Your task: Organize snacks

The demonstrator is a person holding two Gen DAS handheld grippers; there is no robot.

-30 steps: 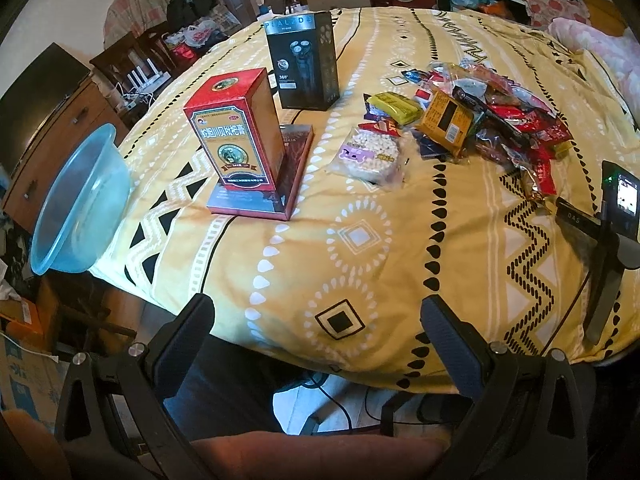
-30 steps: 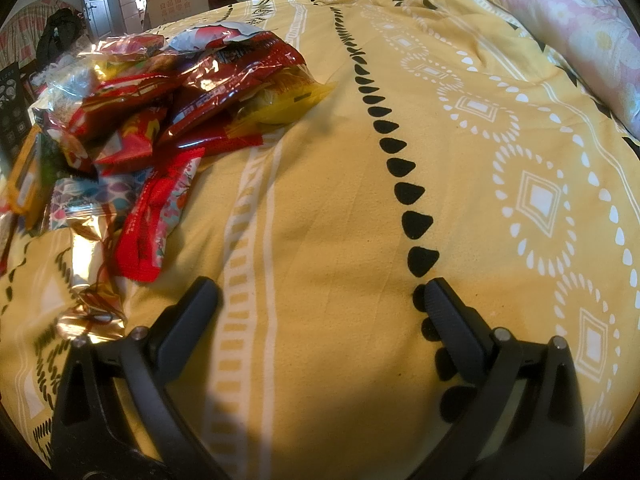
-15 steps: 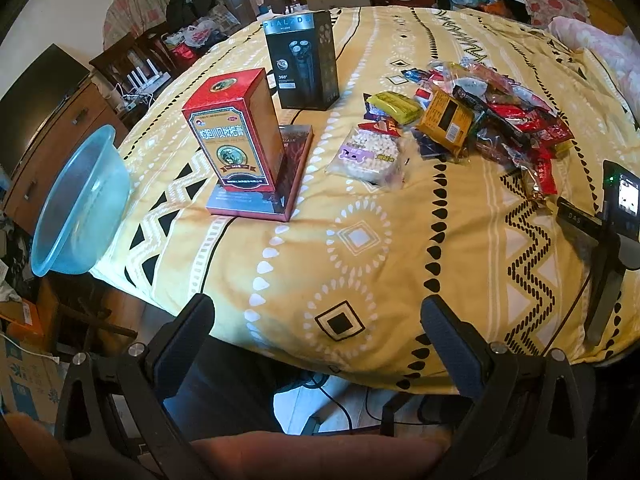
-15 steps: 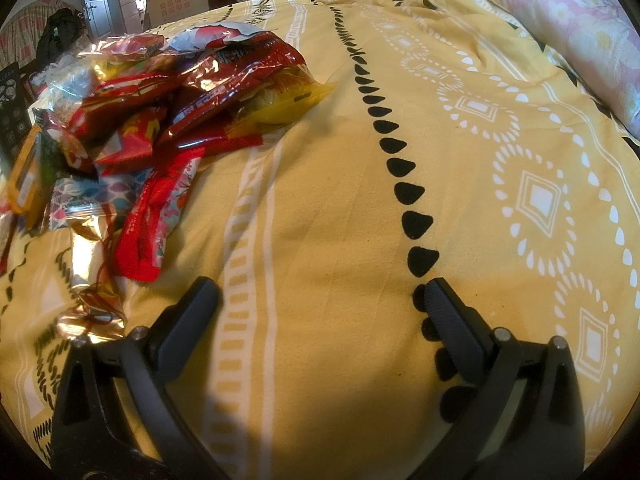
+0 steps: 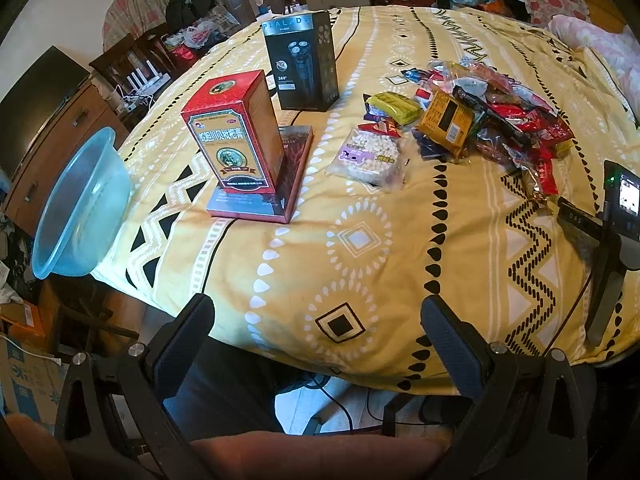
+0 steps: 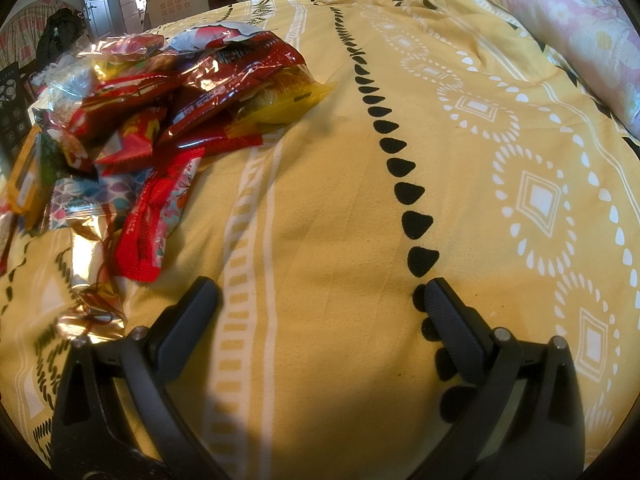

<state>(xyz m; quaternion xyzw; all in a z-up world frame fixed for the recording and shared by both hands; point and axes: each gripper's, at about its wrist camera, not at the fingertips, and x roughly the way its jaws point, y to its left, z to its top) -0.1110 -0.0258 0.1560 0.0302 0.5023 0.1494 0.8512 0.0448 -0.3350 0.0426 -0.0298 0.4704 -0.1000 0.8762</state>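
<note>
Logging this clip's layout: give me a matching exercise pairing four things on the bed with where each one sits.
Things:
1. red box
2. black box
3. blue basin
4. bag of white puffs

Places:
A. hanging over the left edge of the bedspread
B. standing on a flat dark-red box
C. lying just left of the snack pile
D. standing farthest back, behind the red box

Pairs: 1-B, 2-D, 3-A, 4-C
</note>
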